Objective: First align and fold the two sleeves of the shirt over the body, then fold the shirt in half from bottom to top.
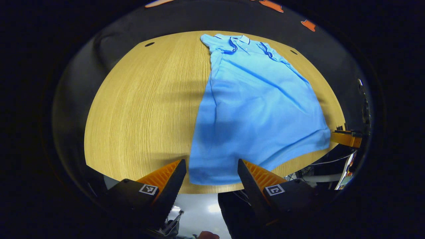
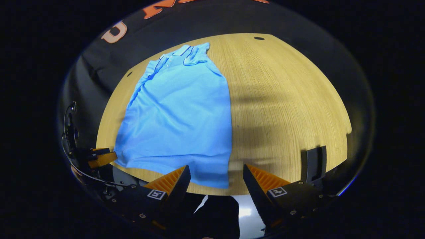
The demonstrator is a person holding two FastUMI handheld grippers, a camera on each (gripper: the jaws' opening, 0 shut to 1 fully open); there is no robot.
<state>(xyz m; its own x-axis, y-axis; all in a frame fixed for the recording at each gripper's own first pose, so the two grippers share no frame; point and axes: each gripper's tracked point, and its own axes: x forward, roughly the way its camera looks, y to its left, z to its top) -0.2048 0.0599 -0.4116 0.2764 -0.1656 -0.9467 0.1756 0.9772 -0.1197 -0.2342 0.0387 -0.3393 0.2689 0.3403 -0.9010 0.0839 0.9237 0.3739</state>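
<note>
Left tool (image 1: 212, 174): fingers nearest the lens, spread wide, nothing between them, poised over the near table edge. Just ahead of it lies the bottom hem (image 1: 212, 179) of the blue polo shirt (image 1: 259, 106), at the hem's left corner. Right tool (image 2: 216, 179): likewise spread wide and empty, fingers framing the hem's right corner, above the same near edge.

Shirt: flat on the wooden table (image 1: 142, 109), collar (image 1: 237, 41) at the far end from both tools, hem towards them. Both sleeves appear already turned in over the body; the outline runs narrow and straight-sided from shoulder to hem. Judgement: sleeve step done, bottom-to-top fold outstanding.

Placement: one tool at each hem corner suits a level lift, so the hem can travel to the collar without skewing.

Pose: both tools held low, pointing forward along the shirt and tilted down towards the table. The left tool (image 2: 99, 157) shows off to the side in the right gripper view, beside the hem
</note>
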